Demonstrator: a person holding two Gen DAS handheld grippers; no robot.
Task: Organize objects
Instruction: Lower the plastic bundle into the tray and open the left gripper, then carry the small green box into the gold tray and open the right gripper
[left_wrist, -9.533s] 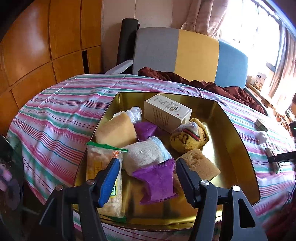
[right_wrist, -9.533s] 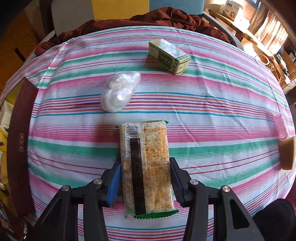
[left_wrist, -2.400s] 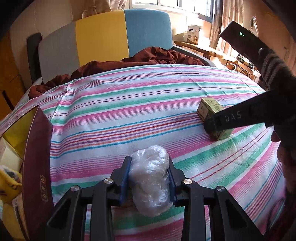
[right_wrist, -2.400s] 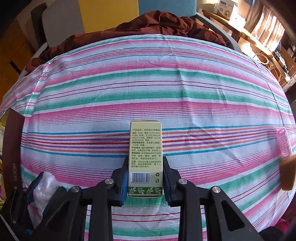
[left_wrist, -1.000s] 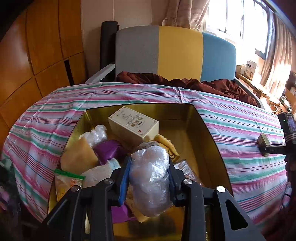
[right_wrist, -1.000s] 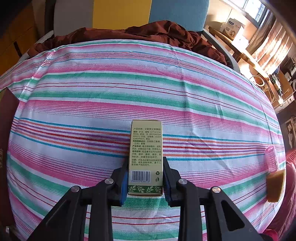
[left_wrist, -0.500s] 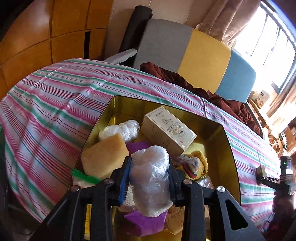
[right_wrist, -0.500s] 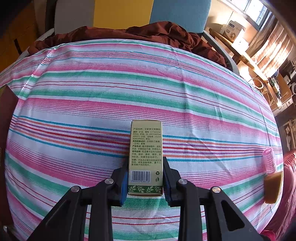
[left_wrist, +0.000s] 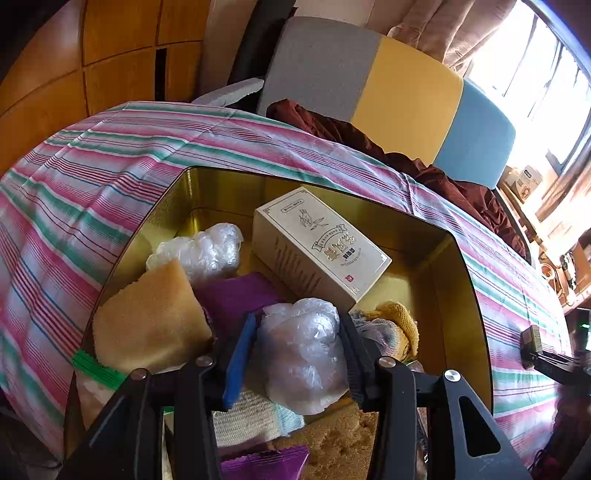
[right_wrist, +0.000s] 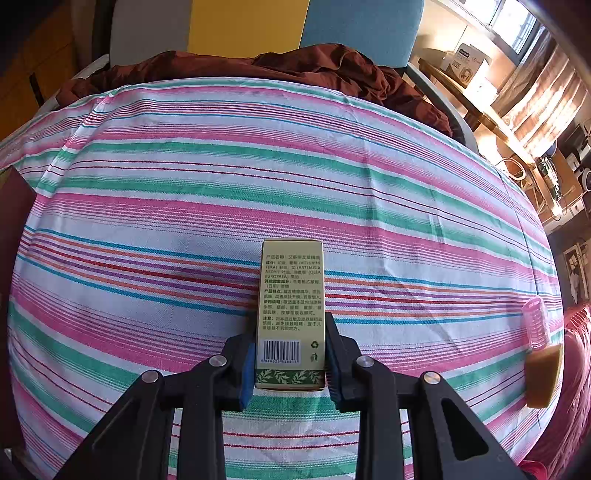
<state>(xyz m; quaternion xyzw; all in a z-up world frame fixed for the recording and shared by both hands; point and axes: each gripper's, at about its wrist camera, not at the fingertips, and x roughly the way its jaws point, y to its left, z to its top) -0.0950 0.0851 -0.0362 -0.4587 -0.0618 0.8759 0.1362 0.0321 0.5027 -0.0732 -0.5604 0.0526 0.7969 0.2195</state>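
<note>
Release step: left tool (left_wrist: 295, 354), jaws just opening around the plastic bundle (left_wrist: 301, 354) over the gold tin (left_wrist: 461, 295), must spread wider and withdraw, while right tool (right_wrist: 290, 358) stays clamped on the green box (right_wrist: 291, 314) above the table (right_wrist: 147, 221).

Two plastic-wrapped bundles (left_wrist: 301, 354) (left_wrist: 201, 251), two cartons (left_wrist: 321, 245) (right_wrist: 290, 314), one gold tin (left_wrist: 461, 295).

Tricolour sofa (left_wrist: 388, 88), wooden panelling (left_wrist: 55, 74), bright window (left_wrist: 535, 85)
</note>
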